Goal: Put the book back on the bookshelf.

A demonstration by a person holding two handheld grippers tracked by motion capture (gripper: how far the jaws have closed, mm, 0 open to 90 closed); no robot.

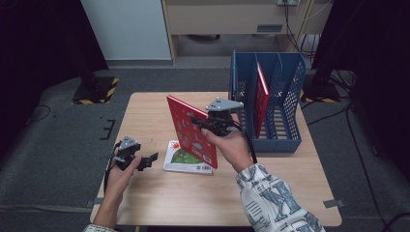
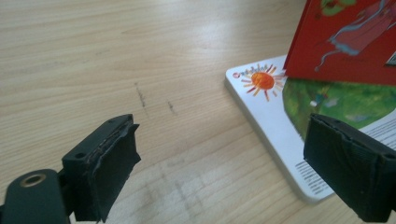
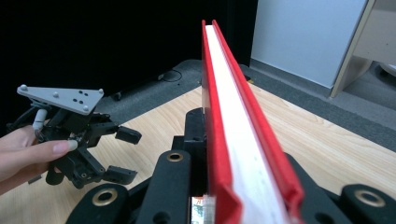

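Right gripper [image 1: 209,124] jaws clamped on red book [image 1: 189,130], held upright just left of blue file rack [image 1: 270,141]. Left gripper [image 1: 149,161] jaws apart, beside flat book [image 1: 180,159] on bench [image 1: 145,111]. Advice: keep book vertical, align with empty slot.

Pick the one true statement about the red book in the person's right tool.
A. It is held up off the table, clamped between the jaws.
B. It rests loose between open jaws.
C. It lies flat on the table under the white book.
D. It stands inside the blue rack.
A: the right tool is shut on the red book, holding it tilted above the white book, which lies flat on the table.
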